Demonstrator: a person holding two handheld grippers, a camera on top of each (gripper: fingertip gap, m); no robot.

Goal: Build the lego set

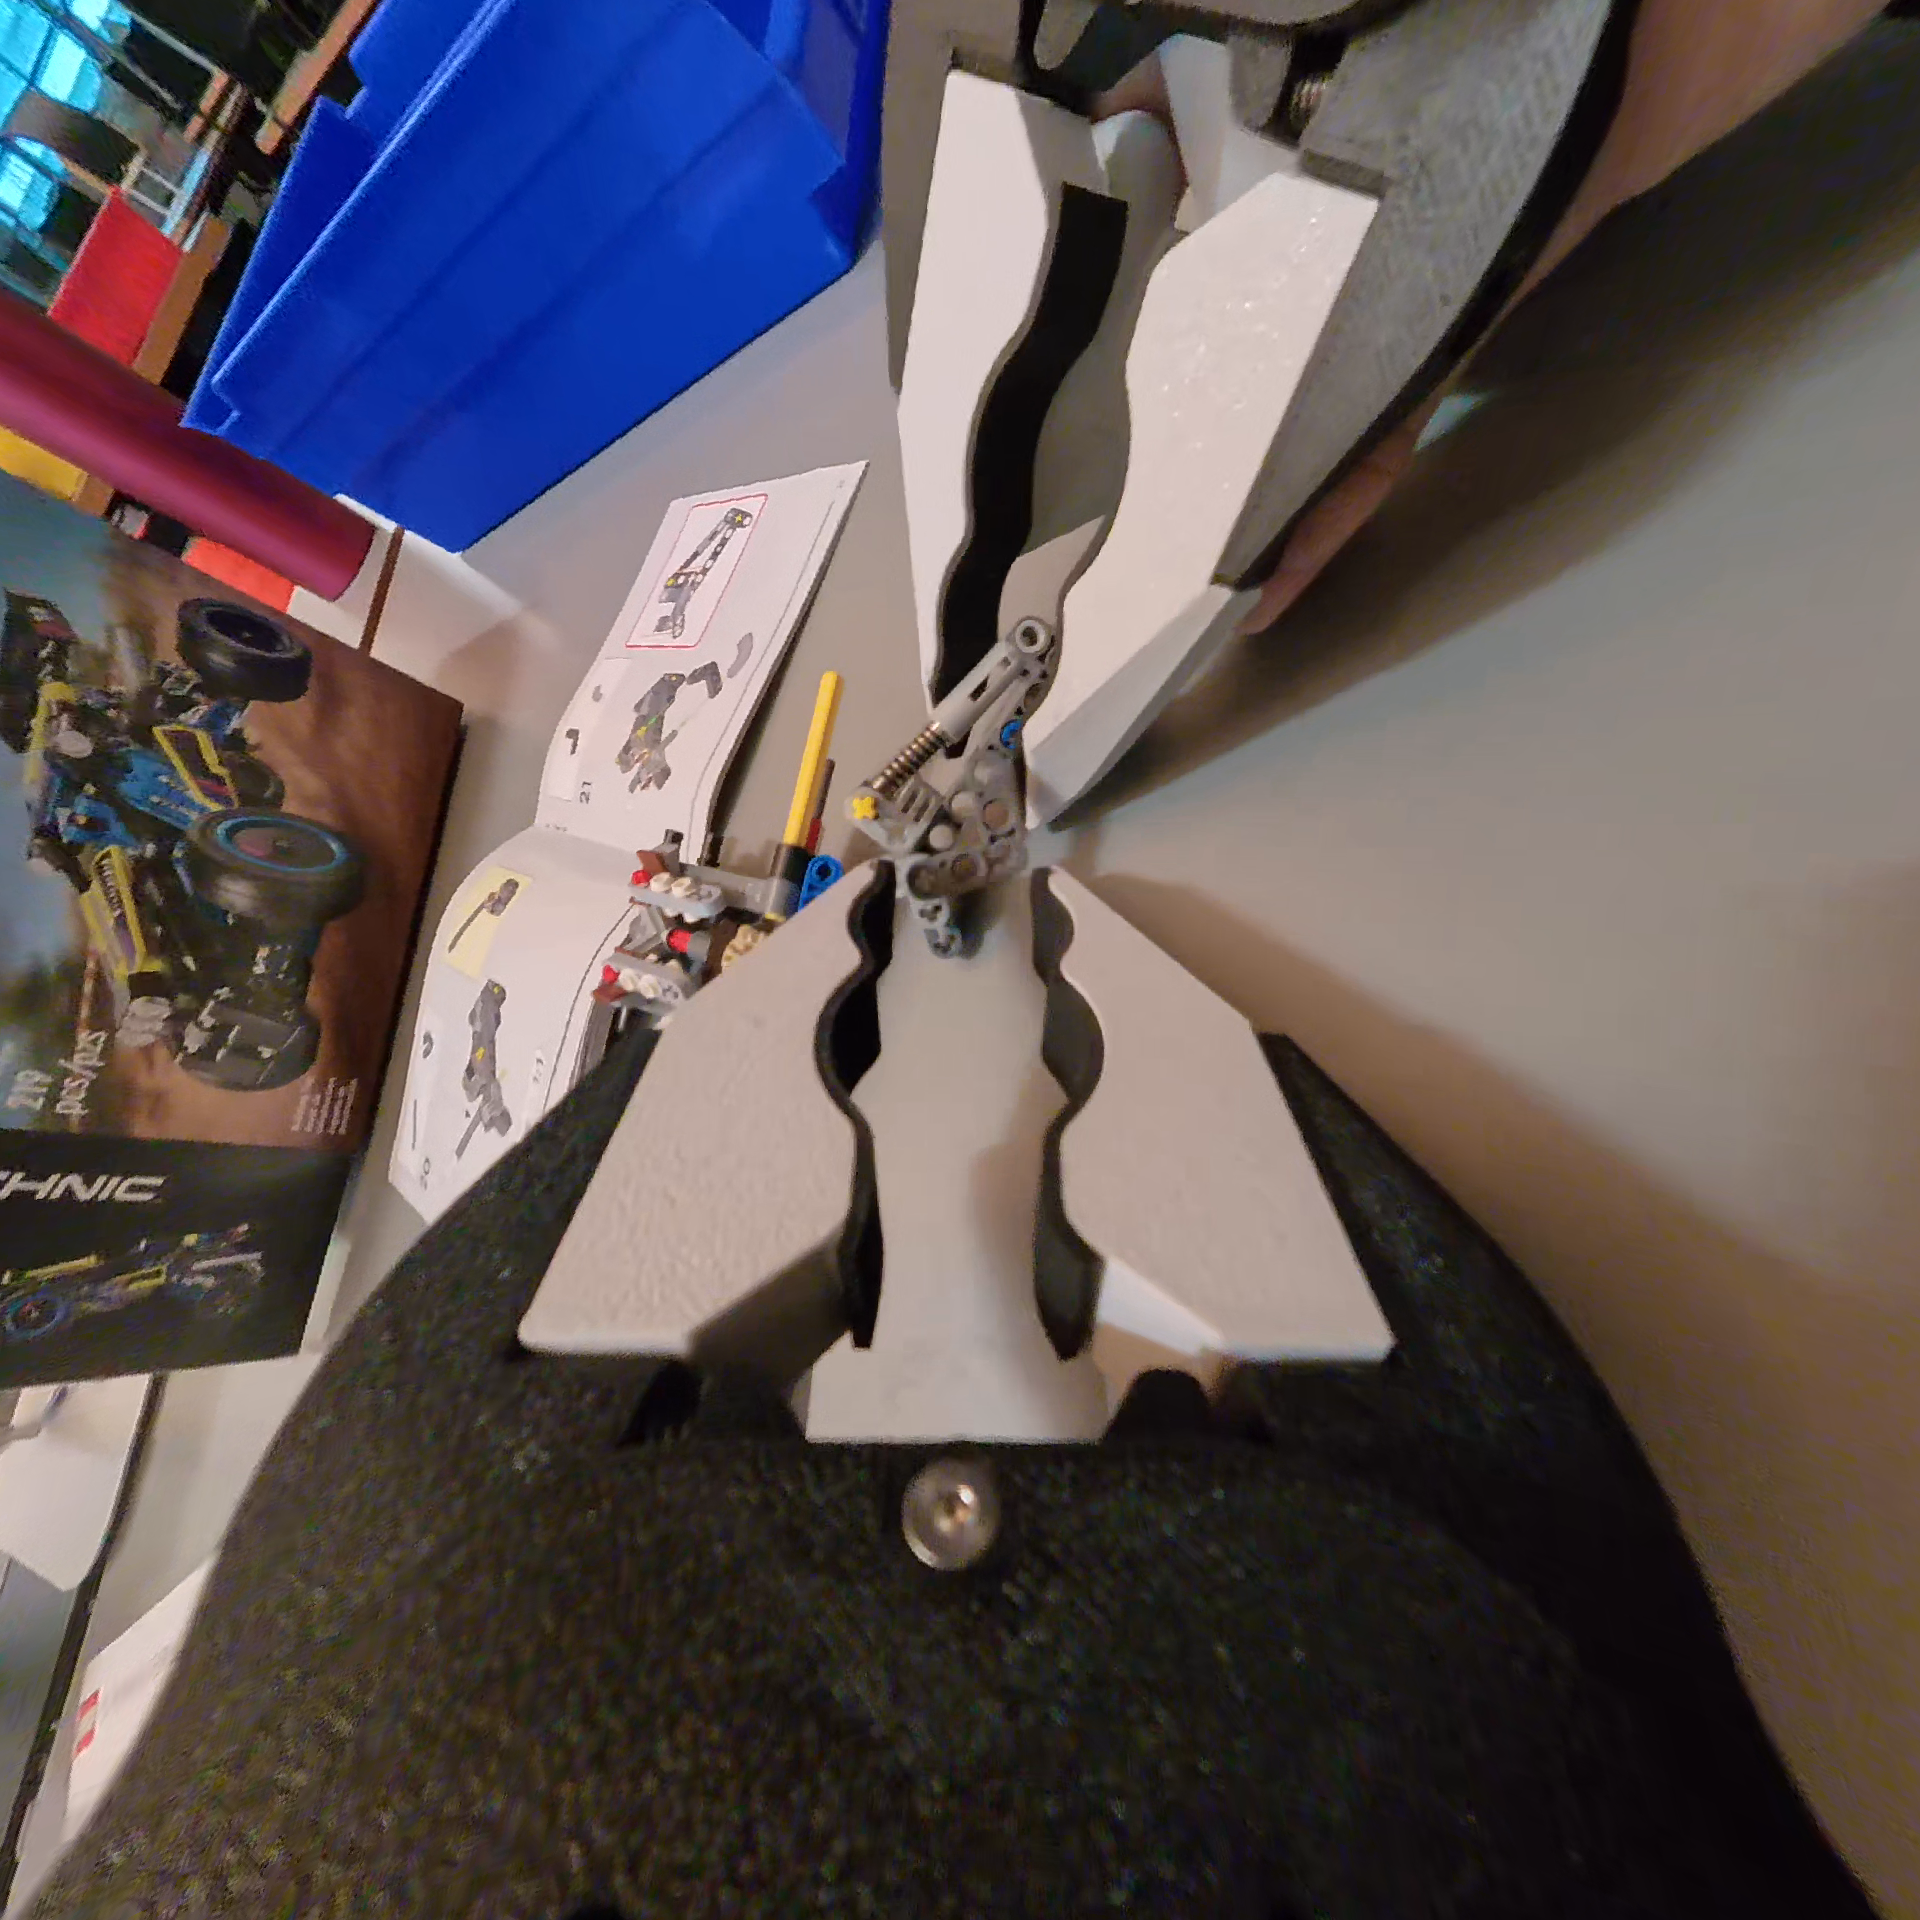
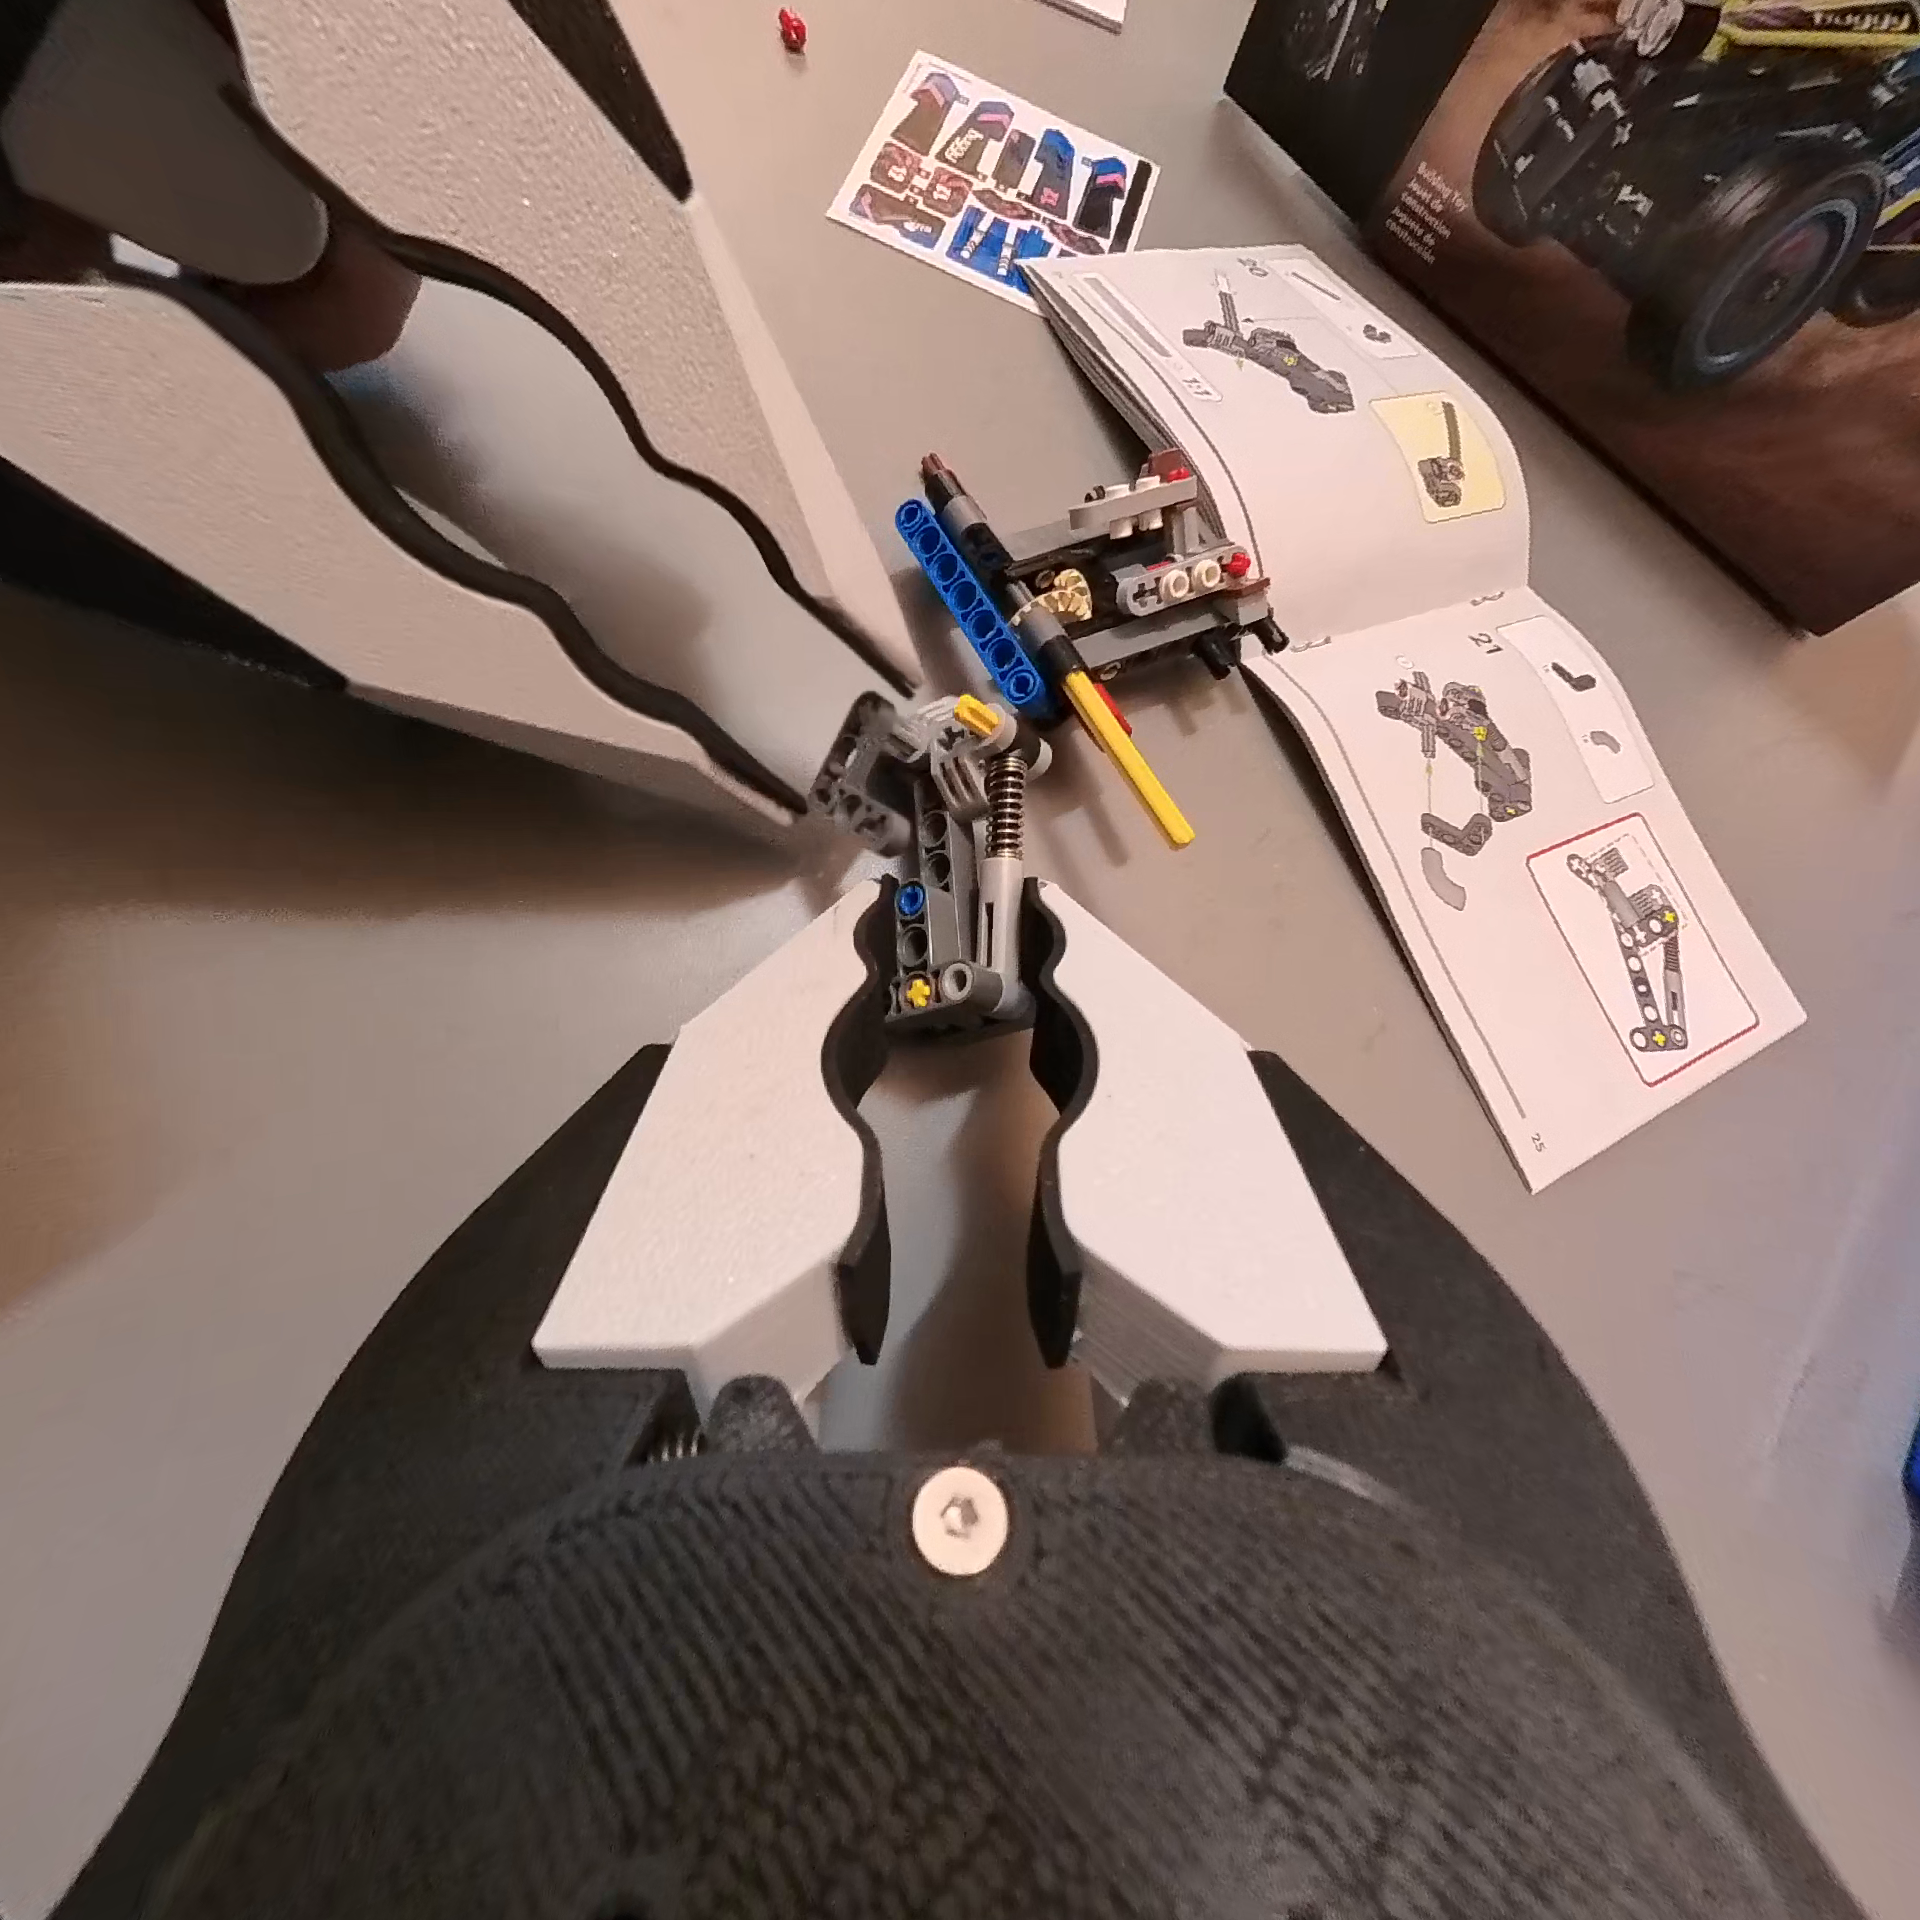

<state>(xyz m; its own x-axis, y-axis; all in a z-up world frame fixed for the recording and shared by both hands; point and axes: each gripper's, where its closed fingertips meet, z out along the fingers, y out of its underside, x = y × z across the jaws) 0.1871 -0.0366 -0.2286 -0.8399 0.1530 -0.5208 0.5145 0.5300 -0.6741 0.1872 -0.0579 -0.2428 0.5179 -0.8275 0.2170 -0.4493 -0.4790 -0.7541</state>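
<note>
Above the grey table (image 2: 312, 1039), both tools (left (image 1: 956, 883), right (image 2: 956, 894)) pinch one grey suspension assembly (image 2: 935, 831).

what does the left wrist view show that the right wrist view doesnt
Only the left wrist view shows the blue bins and the maroon tube. Only the right wrist view shows the sticker sheet, a small red piece and the blue beam. Both show the grey suspension assembly held between both grippers, the open instruction booklet, the set box and the chassis with its yellow axle.
</note>
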